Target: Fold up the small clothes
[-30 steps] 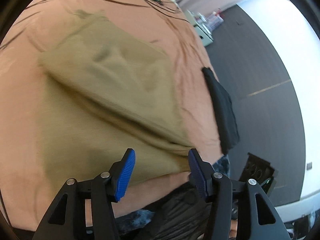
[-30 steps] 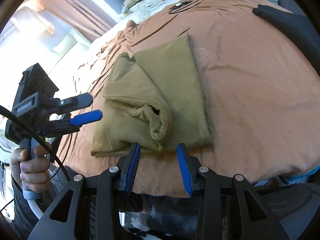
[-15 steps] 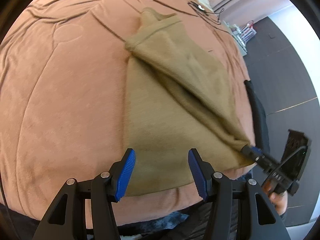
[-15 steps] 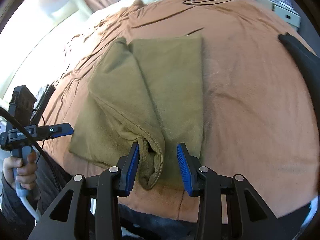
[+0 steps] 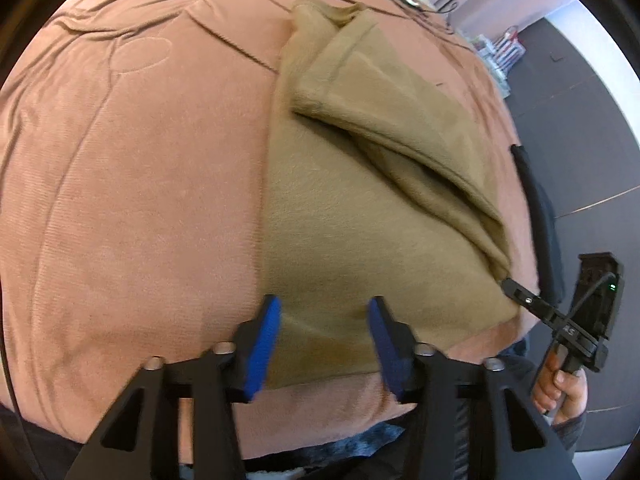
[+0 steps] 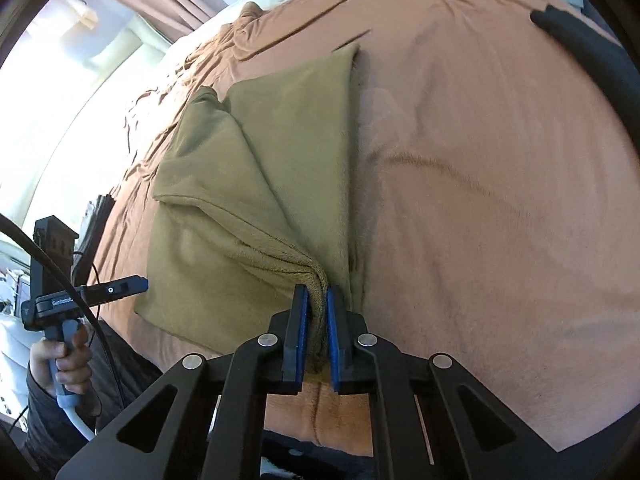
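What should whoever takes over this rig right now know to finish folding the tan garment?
Right gripper: jaws have just closed, now shut on the bunched near corner of the tan garment.
Left gripper: jaws have just been closing but stand open, with the garment's near hem between them and not pinched.
The garment lies on the rust-coloured bedspread, one flap already folded diagonally over its body. A black item lies off to the side, untouched.
Done: first fold-over, right corner gripped.
Left: probably pinch the hem with the left, carry the near edge over, flatten.
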### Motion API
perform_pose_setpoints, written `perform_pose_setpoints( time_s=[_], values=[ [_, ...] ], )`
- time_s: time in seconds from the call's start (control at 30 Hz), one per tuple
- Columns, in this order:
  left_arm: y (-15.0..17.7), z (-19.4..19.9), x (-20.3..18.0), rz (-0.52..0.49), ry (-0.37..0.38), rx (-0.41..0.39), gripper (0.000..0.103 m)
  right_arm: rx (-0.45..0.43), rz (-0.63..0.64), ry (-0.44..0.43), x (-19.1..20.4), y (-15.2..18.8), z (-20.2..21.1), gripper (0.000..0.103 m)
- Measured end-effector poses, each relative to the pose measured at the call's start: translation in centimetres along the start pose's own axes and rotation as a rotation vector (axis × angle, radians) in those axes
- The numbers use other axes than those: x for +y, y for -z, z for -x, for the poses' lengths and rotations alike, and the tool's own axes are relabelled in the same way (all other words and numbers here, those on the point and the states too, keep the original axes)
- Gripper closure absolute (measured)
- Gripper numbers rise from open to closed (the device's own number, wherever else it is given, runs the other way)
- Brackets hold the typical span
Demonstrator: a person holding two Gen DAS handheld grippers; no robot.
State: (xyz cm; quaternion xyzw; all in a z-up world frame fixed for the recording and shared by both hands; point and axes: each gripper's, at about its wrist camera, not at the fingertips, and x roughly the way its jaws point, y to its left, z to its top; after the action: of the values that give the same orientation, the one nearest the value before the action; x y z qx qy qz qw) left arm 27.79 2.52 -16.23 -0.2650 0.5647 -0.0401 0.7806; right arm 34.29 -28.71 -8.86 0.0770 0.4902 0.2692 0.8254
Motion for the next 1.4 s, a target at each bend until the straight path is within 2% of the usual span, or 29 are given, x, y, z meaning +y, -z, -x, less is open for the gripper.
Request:
perform_pose_setpoints(
  time_s=[0.1, 0.17, 0.23, 0.3, 0.4, 0.43, 0.53, 0.57, 0.73, 0.93, 1.03, 1.07, 1.1, 1.13, 1.17, 1.2, 1.27, 1.4],
  values=[
    [-0.5, 0.8, 0.5, 0.029, 0.021, 0.006, 0.064, -0.011, 0.007, 0.005, 0.0, 0.3, 0.3, 0.098],
    [-1.0, 1.8, 0.4, 0.023, 0.017, -0.020, 0.064, -0.017, 0.011, 0.011, 0.0, 0.5, 0.6, 0.099],
    [-1.7, 2.6, 0.2, 0.025, 0.050, -0.038, 0.062, -0.020, 0.032, 0.038, 0.3, 0.8, 0.9, 0.099],
    [-2.4, 3.1, 0.1, 0.037, 0.089, -0.056, 0.049, -0.022, 0.039, 0.049, 1.0, 0.9, 1.3, 0.098],
    [-3.8, 3.5, -0.7, 0.038, 0.095, -0.084, 0.045, -0.026, 0.078, 0.062, 2.1, 0.6, 1.8, 0.095],
    [-4.3, 3.4, -1.0, 0.041, 0.101, -0.084, 0.045, -0.026, 0.095, 0.064, 2.4, 0.6, 1.9, 0.089],
    [-5.5, 2.7, -1.4, 0.063, 0.143, -0.083, 0.045, -0.052, 0.140, 0.078, 3.1, 0.5, 2.3, 0.054],
    [-6.0, 2.5, -1.5, 0.072, 0.146, -0.081, 0.045, -0.064, 0.153, 0.084, 3.2, 0.5, 2.3, 0.051],
    [-7.2, 0.8, -1.7, 0.103, 0.158, -0.061, 0.045, -0.069, 0.210, 0.077, 3.8, 0.7, 2.0, 0.051],
    [-8.3, -1.0, -0.6, 0.168, 0.165, -0.046, 0.045, -0.020, 0.307, 0.076, 5.0, -0.1, -0.3, 0.051],
    [-9.0, -1.8, 0.1, 0.208, 0.167, -0.049, 0.045, 0.001, 0.316, 0.063, 4.6, -0.4, -1.4, 0.051],
    [-9.2, -1.9, 0.2, 0.213, 0.167, -0.051, 0.048, 0.001, 0.310, 0.054, 4.3, -0.7, -1.5, 0.051],
    [-9.4, -1.8, 0.2, 0.217, 0.163, -0.058, 0.060, -0.005, 0.303, 0.042, 4.1, -0.7, -1.5, 0.051],
    [-9.6, -1.7, 0.2, 0.214, 0.159, -0.063, 0.068, -0.017, 0.296, 0.028, 3.7, -0.7, -1.4, 0.053],
    [-9.8, -1.4, 0.0, 0.208, 0.157, -0.070, 0.078, -0.023, 0.292, 0.024, 3.4, -0.6, -1.3, 0.060],
    [-10.0, -1.1, -0.2, 0.207, 0.154, -0.078, 0.082, -0.031, 0.284, 0.021, 3.1, -0.6, -1.2, 0.065],
    [-10.8, -0.4, -1.0, 0.188, 0.159, -0.094, 0.088, -0.040, 0.242, -0.015, 2.1, -0.4, -1.2, 0.079],
    [-12.5, 1.0, -3.5, 0.115, 0.172, -0.128, 0.096, -0.041, 0.207, -0.056, 0.9, -0.1, -1.4, 0.087]
  ],
)
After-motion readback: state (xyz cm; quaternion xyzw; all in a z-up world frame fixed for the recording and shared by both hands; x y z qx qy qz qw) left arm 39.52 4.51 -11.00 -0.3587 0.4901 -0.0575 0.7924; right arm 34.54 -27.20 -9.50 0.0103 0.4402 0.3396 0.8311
